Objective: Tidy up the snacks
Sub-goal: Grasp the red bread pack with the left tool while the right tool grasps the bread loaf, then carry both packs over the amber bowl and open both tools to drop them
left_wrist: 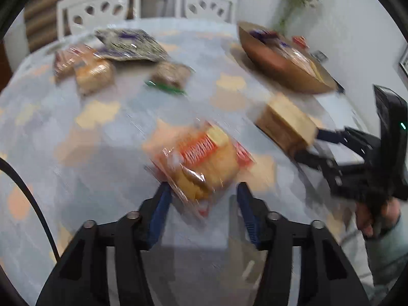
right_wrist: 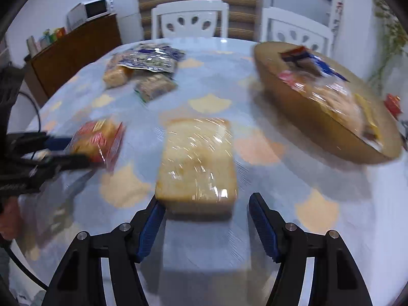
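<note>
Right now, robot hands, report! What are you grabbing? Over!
Left gripper open around the orange cracker pack. Right gripper open, at the wrapped bread block. Both packs on the table. Wooden bowl far right, path clear.

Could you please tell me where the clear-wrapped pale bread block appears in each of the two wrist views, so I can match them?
Left wrist view: the bread block sits right of centre, at the tips of the right gripper, below the wooden bowl.
Right wrist view: the bread block lies at centre, just ahead of that gripper.
Shared landmark: the wooden bowl, up and to the right of the block in both.
</note>
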Demonstrator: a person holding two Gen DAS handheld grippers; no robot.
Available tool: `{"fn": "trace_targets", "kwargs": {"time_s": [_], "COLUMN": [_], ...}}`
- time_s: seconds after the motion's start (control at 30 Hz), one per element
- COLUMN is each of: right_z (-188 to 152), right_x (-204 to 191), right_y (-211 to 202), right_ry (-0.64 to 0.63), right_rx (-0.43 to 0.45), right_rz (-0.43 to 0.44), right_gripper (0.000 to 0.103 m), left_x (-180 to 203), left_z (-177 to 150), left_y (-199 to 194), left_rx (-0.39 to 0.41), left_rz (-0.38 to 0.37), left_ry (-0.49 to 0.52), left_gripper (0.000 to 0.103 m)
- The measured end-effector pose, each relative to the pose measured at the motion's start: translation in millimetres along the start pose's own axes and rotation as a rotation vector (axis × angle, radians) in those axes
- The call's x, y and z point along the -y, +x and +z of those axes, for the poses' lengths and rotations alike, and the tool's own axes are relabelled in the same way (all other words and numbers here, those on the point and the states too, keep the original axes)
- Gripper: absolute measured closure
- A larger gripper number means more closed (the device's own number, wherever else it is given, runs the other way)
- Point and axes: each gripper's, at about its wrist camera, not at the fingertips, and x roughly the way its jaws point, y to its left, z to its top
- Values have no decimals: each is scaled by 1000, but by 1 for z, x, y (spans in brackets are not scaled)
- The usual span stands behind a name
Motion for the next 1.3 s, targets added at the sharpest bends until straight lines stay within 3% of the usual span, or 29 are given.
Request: {"fn": "trace_targets", "kwargs": {"time_s": [0.03,0.1,0.17,0.3,0.4,0.47,0.57,0.67,0.73,0.77,0.87,0.97,1.07,1.3], "right_z": [-4,-7,-8,3,11,14,16,17,16,16,14,14,17,25], "right_x": [4,12,16,10,2,1,1,0,-2,-4,-2,5,13,38], "right_y": [-3,-5,-5,-1,6,12,18,18,18,17,12,0,-18,-56], "right_ry": [20,60,97,91,67,66,74,77,77,75,114,158,184,246], "right_rx": [-1,3,12,17,21,23,23,23,25,27,41,72,114,198], "right_rz": [7,29,72,102,95,87,89,92,84,86,141,168,176,163], "right_gripper": [37,37,37,37,36,36,38,45,46,46,47,48,49,50], "left_x": [3,7,6,-5,-9,-4,2,5,9,12,18,21,23,46], "left_z": [-1,-1,6,27,35,34,28,24,24,24,27,32,43,83], "left_y": [-3,-10,-12,6,24,26,21,19,21,21,17,8,-9,-34], "left_rx": [-2,33,71,66,19,22,16,19,31,31,54,88,137,233], "left_rz": [-12,16,51,77,-2,-19,-113,-123,-66,-54,-22,-15,-57,-93], "left_ry": [13,36,47,49,43,54,80,78,80,90,92,91,66,80], "left_gripper": [41,22,18,18,18,18,19,19,34,46,55,57,57,57]}}
